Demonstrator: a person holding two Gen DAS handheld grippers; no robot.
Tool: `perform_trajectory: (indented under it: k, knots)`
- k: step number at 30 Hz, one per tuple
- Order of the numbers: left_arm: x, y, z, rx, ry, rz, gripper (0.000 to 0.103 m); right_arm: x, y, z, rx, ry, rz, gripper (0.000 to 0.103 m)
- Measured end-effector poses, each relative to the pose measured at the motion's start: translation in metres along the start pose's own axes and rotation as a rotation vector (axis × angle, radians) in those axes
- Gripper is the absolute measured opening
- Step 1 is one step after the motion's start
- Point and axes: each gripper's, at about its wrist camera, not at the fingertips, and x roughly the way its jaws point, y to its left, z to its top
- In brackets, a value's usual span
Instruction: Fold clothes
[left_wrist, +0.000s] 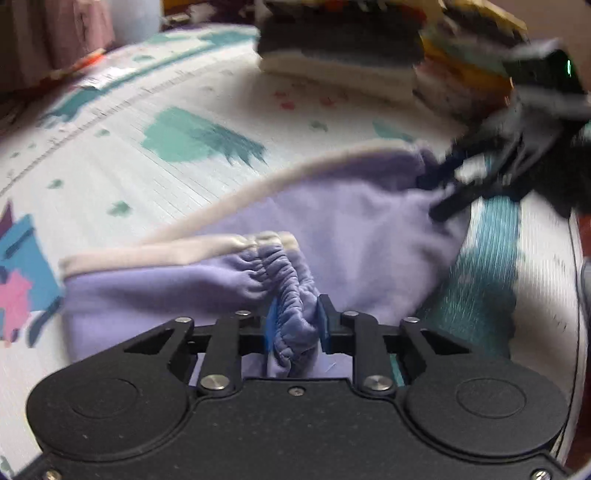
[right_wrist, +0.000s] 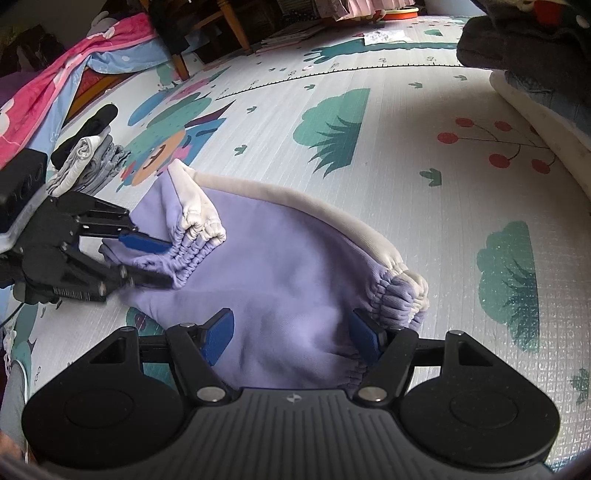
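A foam play mat (right_wrist: 406, 122) printed with green trees, red cherries and cartoon figures covers the floor, its ribbed surface lying bare and open ahead of both tools. That open stretch ends at a stack of folded clothes (left_wrist: 343, 48) well ahead of the left gripper, at dark and white piled fabric (right_wrist: 532, 55) at the far right of the right gripper, and at a small pile of rolled grey, white and black garments (right_wrist: 88, 155) beyond the left tool. A soft lilac garment with a cream-white band along its upper edge and gathered elastic cuffs (right_wrist: 280, 266) lies spread between the two tools. The left gripper (left_wrist: 295, 321) pinches one ruched cuff (left_wrist: 291, 288) between its blue pads, the bunched fabric filling the narrow gap. The right gripper (right_wrist: 291, 332) stands spread wide over the smooth lilac cloth, its right pad just beside the other gathered cuff (right_wrist: 399, 295), its left pad not pressing on the cloth.
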Motion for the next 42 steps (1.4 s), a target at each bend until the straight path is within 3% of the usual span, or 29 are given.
perform_trajectory:
  k: [5,7,9,11,12,17,19,22,24,27,30,32,38,40,42]
  knots:
    - [-0.039,0.019,0.013,-0.177,-0.136,0.088,0.019,0.001,-0.002,0.0,0.025,-0.008,0.006,0.069]
    - [-0.027,0.008,0.013,-0.126,-0.12,0.156,0.02,0.003,-0.004,0.001,0.049,-0.01,0.01,0.069]
    - [0.004,-0.004,0.007,-0.042,-0.044,0.152,0.022,0.006,-0.002,0.003,0.053,-0.005,0.009,0.069]
    - [0.023,-0.012,0.0,0.01,0.011,0.046,0.047,0.006,0.001,0.005,0.042,-0.002,0.005,0.069]
    - [0.021,-0.017,-0.001,0.044,0.0,0.029,0.053,0.005,0.002,0.005,0.038,-0.003,0.005,0.069]
    - [-0.018,0.006,0.002,-0.056,-0.09,-0.039,0.053,-0.01,-0.001,0.0,0.042,-0.031,0.006,0.069]
    - [-0.027,0.018,0.004,-0.068,-0.125,0.005,0.044,-0.018,-0.006,-0.002,0.062,-0.062,-0.003,0.069]
    - [-0.016,0.029,0.009,-0.055,-0.129,0.038,0.038,-0.034,-0.015,-0.005,0.117,-0.127,-0.029,0.068]
    - [0.014,0.034,0.011,-0.064,-0.051,-0.003,0.038,-0.043,-0.024,-0.01,0.174,-0.16,-0.058,0.069]
    - [0.04,0.03,0.013,-0.045,-0.023,-0.04,0.05,-0.052,-0.041,-0.019,0.286,-0.19,-0.086,0.069]
    - [0.026,0.029,0.024,-0.046,-0.023,-0.044,0.051,-0.051,-0.058,-0.031,0.418,-0.201,-0.078,0.069]
    - [0.002,0.029,0.021,-0.039,-0.078,-0.027,0.051,-0.044,-0.066,-0.04,0.49,-0.189,-0.055,0.069]
    - [-0.042,0.024,-0.018,-0.105,-0.071,-0.032,0.052,-0.036,-0.064,-0.07,0.724,-0.188,0.023,0.069]
    - [-0.053,0.023,-0.029,-0.104,-0.081,0.022,0.052,-0.039,-0.061,-0.087,0.879,-0.22,0.061,0.069]
    - [-0.064,0.041,-0.037,-0.182,-0.107,0.077,0.052,-0.035,-0.056,-0.101,0.992,-0.248,0.099,0.069]
